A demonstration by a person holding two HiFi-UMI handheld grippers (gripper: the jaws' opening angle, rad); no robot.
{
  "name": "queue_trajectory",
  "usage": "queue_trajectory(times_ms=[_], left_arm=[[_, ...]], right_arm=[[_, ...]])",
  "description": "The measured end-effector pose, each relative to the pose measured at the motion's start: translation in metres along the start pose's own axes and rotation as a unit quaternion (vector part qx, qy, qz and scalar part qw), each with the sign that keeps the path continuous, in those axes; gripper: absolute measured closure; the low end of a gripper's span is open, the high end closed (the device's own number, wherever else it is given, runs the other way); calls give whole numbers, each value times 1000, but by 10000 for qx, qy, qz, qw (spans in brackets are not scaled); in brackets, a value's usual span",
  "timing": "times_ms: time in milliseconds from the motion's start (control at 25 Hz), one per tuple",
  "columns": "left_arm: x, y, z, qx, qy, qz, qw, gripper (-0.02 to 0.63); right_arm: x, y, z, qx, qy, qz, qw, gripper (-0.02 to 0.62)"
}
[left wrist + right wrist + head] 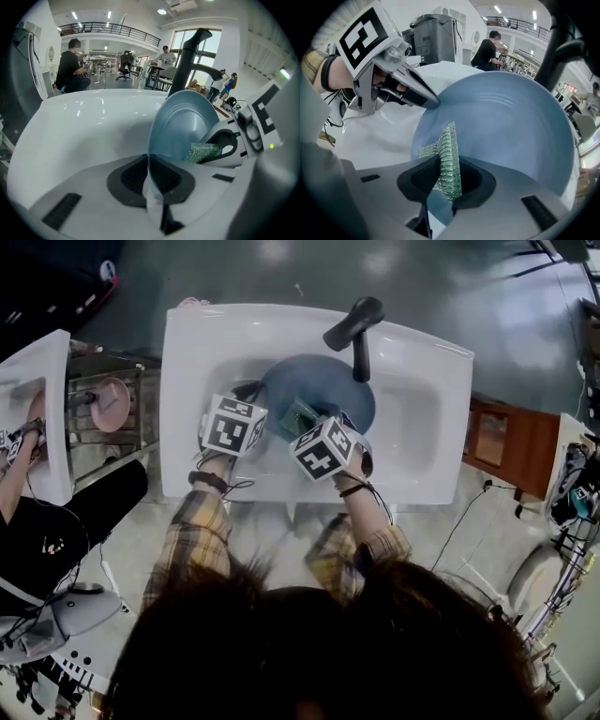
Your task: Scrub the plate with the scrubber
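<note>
A blue plate (319, 390) stands tilted in the white sink (412, 418). My left gripper (151, 185) is shut on the plate's (180, 126) left rim and holds it up on edge. A green mesh scrubber (446, 161) is pinched in my right gripper (440, 197), which is shut on it. The scrubber (201, 152) lies against the plate's (506, 131) inner face near the lower edge. In the head view the scrubber (300, 418) shows as a green patch between the two marker cubes, left gripper (246, 432) and right gripper (309, 442) close together.
A black faucet (358, 329) arches over the back of the basin, just behind the plate. A second sink (37, 418) with a pink plate (111, 404) stands at the left, where another person works. A wooden stand (506, 442) sits to the right.
</note>
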State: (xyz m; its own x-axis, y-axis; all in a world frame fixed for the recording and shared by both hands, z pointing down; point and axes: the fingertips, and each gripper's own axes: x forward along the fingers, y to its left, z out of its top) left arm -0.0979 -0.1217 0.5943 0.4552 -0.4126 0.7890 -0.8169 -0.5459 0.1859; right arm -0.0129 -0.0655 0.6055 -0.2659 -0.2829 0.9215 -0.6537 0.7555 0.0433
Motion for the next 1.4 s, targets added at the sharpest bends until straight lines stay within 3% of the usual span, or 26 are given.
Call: queue_trajectory(times_ms=[280,800,1000,1400], left_arm=[[-2,-8,1,68,54,-107,9999,581],[-3,-13,0,192,161,-262,9993,581],[-4,-16,1,270,181,-283,9991,581],[-8,-21,2,412,245,-354,9982,581]], right_arm=[[-16,-14,-25,-482,288,-218,9982,491],[-52,-75,-42,-760,142,-1383,9874,490],[-70,-102,-37,-845,-121,-1905,9780,489],[-80,-119,0,-646,-788,-2358,9664,488]])
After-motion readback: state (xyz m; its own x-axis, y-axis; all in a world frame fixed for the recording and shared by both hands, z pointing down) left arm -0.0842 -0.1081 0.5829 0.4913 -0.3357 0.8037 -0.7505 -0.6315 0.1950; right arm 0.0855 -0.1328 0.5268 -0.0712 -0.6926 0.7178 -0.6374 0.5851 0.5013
